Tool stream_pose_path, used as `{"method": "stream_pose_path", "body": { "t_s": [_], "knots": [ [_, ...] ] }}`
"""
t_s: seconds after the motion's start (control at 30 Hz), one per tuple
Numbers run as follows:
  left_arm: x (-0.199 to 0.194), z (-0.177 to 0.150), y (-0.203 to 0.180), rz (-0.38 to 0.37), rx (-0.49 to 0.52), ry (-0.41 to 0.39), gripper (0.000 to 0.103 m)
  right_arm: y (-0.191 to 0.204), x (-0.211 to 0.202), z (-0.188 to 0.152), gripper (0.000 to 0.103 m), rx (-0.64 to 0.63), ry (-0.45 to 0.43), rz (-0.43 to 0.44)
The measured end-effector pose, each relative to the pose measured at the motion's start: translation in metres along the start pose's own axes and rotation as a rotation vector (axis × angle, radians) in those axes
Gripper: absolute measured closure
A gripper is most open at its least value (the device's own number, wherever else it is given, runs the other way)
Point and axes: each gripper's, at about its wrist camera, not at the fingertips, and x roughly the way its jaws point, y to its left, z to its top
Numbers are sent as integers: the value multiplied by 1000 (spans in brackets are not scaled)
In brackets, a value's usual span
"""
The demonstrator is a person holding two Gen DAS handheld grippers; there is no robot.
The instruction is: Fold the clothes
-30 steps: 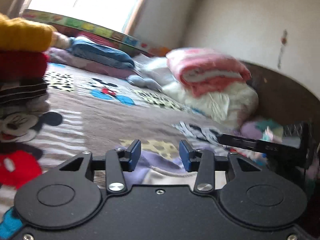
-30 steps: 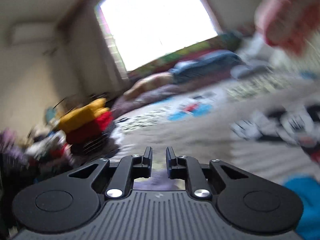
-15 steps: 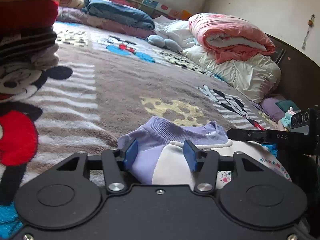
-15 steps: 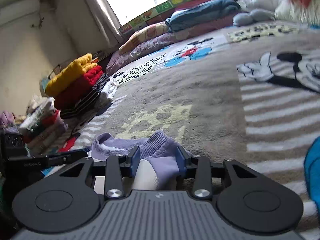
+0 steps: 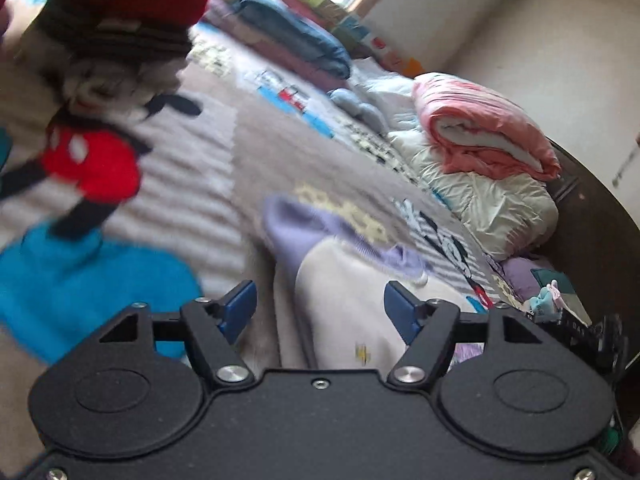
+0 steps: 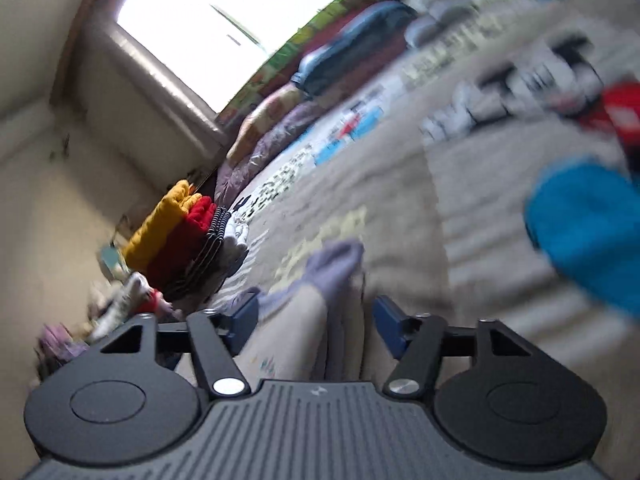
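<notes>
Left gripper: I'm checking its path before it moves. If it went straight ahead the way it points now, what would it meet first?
Most likely the lilac-and-cream garment, which lies between the open jaws of the left gripper on the blanket. Motion blur leaves depth unclear.

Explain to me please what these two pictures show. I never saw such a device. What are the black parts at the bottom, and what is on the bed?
There is no robot. A person holds a hand tool with two jaws in each hand, and each tool carries a camera looking forward. One picture comes from the left gripper, one from the right gripper. Both stand open and hold nothing. Between their jaws lies a purple and cream garment on a cartoon blanket. A stack of folded clothes sits further away, with a pink quilt on the other side.
</notes>
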Motion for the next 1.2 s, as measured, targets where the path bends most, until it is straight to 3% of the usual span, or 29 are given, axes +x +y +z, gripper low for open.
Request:
{"method": "stream_pose_path", "body": {
  "t_s": [0.13, 0.23, 0.43, 0.67, 0.73, 0.83, 0.97, 1.03, 1.13, 1.2],
  "knots": [
    [-14, -10, -2, -2, -71, 20, 26, -2, -9, -19, 35, 91, 21, 6],
    [-20, -17, -9, 39, -50, 55, 22, 4, -17, -32, 33, 91, 51, 13],
    [-22, -20, -2, 28, -108, 115, 19, 5, -7, -33, 31, 92, 78, 16],
    [-1, -9, 14, -70, -221, 105, 18, 5, 5, -32, 31, 93, 107, 20],
    [8, -5, 15, -94, -231, 100, 18, 5, 13, -30, 34, 89, 109, 22],
    [20, -1, 10, -109, -207, 97, 20, 0, 34, -22, 47, 70, 109, 20],
    [33, 1, 6, -110, -172, 107, 32, -9, 46, -17, 60, 79, 126, 45],
    [34, 0, 8, -127, -182, 103, 46, -11, 49, -17, 61, 85, 133, 67],
    [34, -3, 14, -170, -220, 94, 61, -14, 51, -19, 74, 99, 141, 96],
    [35, -5, 15, -186, -236, 98, 77, -14, 48, -21, 78, 103, 131, 104]
  ]
}}
